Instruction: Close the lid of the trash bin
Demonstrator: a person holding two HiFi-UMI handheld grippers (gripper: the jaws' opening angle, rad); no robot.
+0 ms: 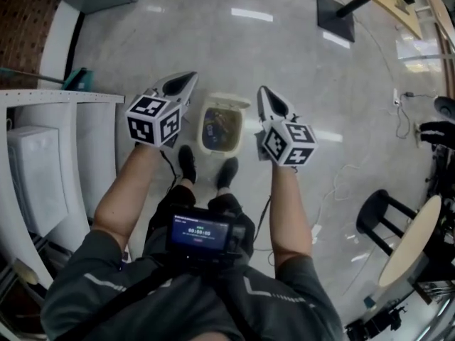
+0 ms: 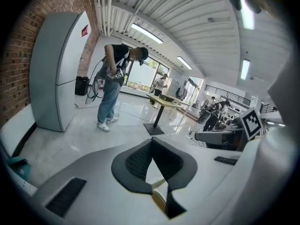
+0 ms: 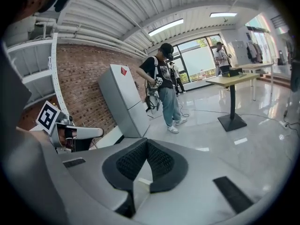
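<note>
Two tools flank the open trash bin (image 1: 222, 129): left tool (image 1: 186, 81), right tool (image 1: 264, 95), jaws together, empty. The lid (image 1: 229, 103) is up, so they're likely staged for a push.

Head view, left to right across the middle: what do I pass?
White shelving → left gripper → open trash bin → right gripper → black stool.

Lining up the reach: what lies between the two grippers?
In the head view, the open trash bin, with rubbish inside, stands on the floor between the left gripper and the right gripper.
</note>
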